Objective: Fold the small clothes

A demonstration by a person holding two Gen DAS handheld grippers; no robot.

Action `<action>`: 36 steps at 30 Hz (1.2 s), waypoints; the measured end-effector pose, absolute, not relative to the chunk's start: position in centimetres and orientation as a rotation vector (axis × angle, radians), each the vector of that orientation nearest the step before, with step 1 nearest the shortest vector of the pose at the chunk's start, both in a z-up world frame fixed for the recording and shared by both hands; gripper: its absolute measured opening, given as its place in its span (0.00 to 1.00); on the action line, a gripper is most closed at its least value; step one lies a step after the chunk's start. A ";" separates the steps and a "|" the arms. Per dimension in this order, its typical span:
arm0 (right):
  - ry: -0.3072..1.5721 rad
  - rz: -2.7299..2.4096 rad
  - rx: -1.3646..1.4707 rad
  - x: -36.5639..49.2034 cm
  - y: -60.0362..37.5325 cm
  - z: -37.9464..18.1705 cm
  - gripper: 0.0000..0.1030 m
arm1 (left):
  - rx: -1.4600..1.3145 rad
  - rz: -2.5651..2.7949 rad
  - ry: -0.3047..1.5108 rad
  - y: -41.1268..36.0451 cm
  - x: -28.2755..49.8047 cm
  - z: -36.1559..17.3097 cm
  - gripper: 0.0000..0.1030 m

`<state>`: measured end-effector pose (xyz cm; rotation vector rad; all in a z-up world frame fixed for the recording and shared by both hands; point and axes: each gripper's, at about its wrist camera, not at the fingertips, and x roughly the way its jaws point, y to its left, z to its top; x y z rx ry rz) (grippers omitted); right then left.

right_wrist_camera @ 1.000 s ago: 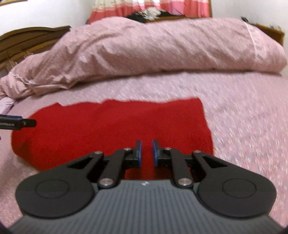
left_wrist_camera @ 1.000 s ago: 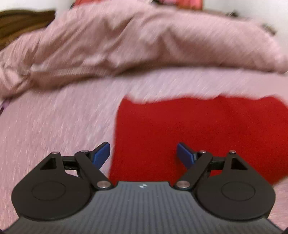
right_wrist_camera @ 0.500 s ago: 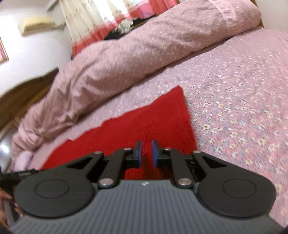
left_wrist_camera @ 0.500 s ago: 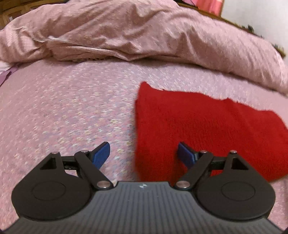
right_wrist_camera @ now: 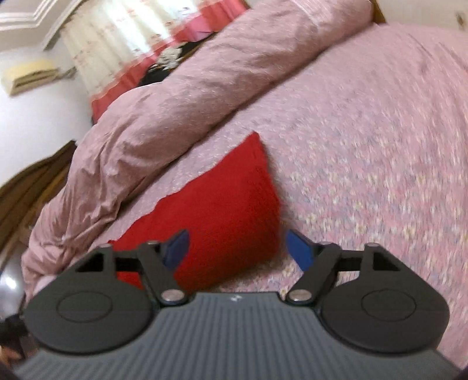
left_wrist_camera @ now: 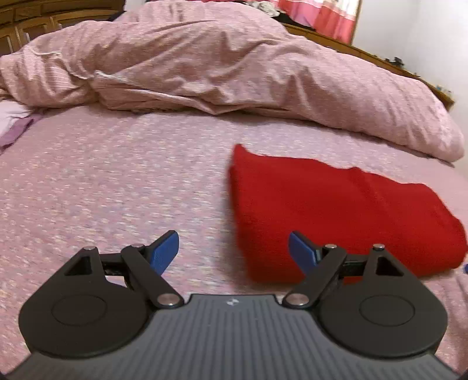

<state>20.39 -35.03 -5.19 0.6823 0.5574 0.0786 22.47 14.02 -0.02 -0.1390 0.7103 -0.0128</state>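
Over the bed, the left gripper (left_wrist_camera: pixel 233 248) hangs with its blue fingers (left_wrist_camera: pixel 163 250) spread wide and nothing between them; its left finger stands over bare floral bedsheet (left_wrist_camera: pixel 117 181) and its right finger over the near left corner of the folded red cloth (left_wrist_camera: pixel 336 210), which lies flat on the sheet and apart from the pads. From this wrist the cloth reads as a thick, roughly rectangular fold running off to the right, with a ragged far edge, and behind it the crumpled pink duvet (left_wrist_camera: pixel 234 67) is heaped across the width of the bed. This view alone shows a strip of purple fabric (left_wrist_camera: pixel 14 131) at the left edge, and a wooden headboard (left_wrist_camera: pixel 44 17) at upper left. The right gripper (right_wrist_camera: pixel 236 249) has just been opening and its jaws now stand apart, empty; the right edge of the red cloth (right_wrist_camera: pixel 228 210) lies in the gap below them without touching either pad. This view is steeply tilted and blurred, so the cloth appears as a wedge pointing up toward the duvet (right_wrist_camera: pixel 181 117), with open bedsheet (right_wrist_camera: pixel 365 146) to its right. Only here do a wall-mounted air conditioner (right_wrist_camera: pixel 29 76) and a pale curtain with a red border (right_wrist_camera: pixel 122 49) show, at upper left.
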 end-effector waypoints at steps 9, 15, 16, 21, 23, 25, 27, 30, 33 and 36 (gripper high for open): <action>0.605 0.069 0.784 21.5 -33.1 -7.0 0.74 | -0.082 -0.054 0.726 9.3 22.9 -0.4 0.84; 0.579 0.030 0.883 22.1 -32.5 -8.3 0.74 | -0.091 -0.040 0.772 7.9 24.2 -1.2 0.84; 0.572 0.024 0.887 22.2 -32.4 -8.3 0.74 | -0.094 -0.035 0.779 7.7 24.3 -1.3 0.84; 0.539 0.007 0.918 23.2 -32.4 -8.7 0.74 | -0.054 0.016 0.811 6.6 25.1 -2.1 0.84; 0.526 0.004 0.927 23.4 -32.3 -8.9 0.74 | -0.048 0.028 0.819 6.4 25.3 -2.3 0.84; 0.517 0.005 0.925 23.7 -32.3 -9.0 0.74 | -0.045 0.035 0.824 6.3 25.5 -2.5 0.84; 0.517 0.008 0.925 24.0 -32.2 -9.1 0.74 | -0.041 0.037 0.827 6.3 25.6 -2.6 0.84; 0.513 0.016 0.975 24.5 -32.5 -9.2 0.74 | -0.038 0.039 0.831 6.3 25.8 -2.7 0.84; 0.505 0.032 1.021 24.6 -32.9 -9.5 0.74 | -0.036 0.042 0.837 6.3 26.0 -2.9 0.84; 0.505 0.027 0.987 25.0 -32.4 -9.3 0.74 | -0.035 0.044 0.841 6.4 26.3 -3.0 0.84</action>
